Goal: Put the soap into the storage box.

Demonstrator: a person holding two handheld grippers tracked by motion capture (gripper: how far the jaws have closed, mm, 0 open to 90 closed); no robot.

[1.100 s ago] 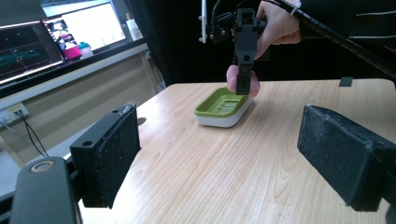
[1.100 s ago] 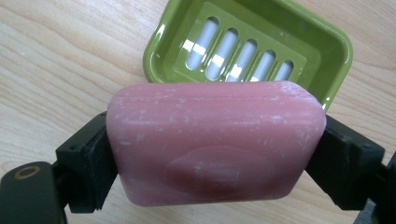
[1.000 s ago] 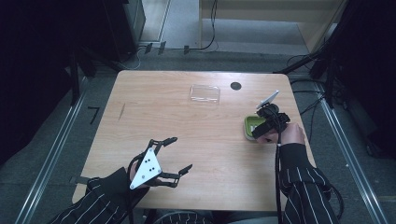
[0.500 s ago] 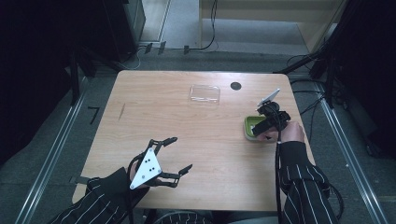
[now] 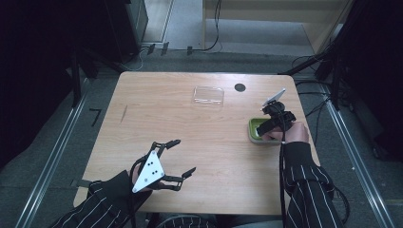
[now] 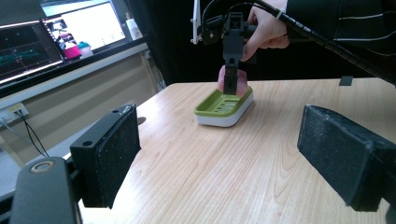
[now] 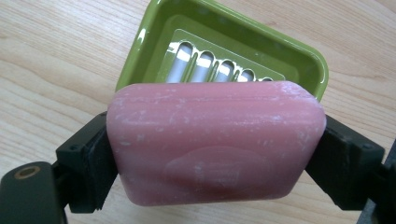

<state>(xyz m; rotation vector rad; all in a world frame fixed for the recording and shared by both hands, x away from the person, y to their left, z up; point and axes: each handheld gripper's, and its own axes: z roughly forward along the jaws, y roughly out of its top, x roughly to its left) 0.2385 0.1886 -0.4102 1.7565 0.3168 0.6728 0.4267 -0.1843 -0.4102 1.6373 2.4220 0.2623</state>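
Tabletop (image 5: 199, 128): soap (image 7: 215, 144) lengthwise between fingers (image 7: 88, 161)

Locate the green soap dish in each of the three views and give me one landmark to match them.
High view: green soap dish at the table's right side, under the right tool.
Left gripper view: upper centre, beneath the right tool holding the pink soap.
Right gripper view: top centre, behind the pink soap.
Shared landmark: the right tool over the dish.

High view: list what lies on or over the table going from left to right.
Left tongs held open → clear plastic lid → small black disc → green soap dish → right tongs, shut on the pink soap over the dish.
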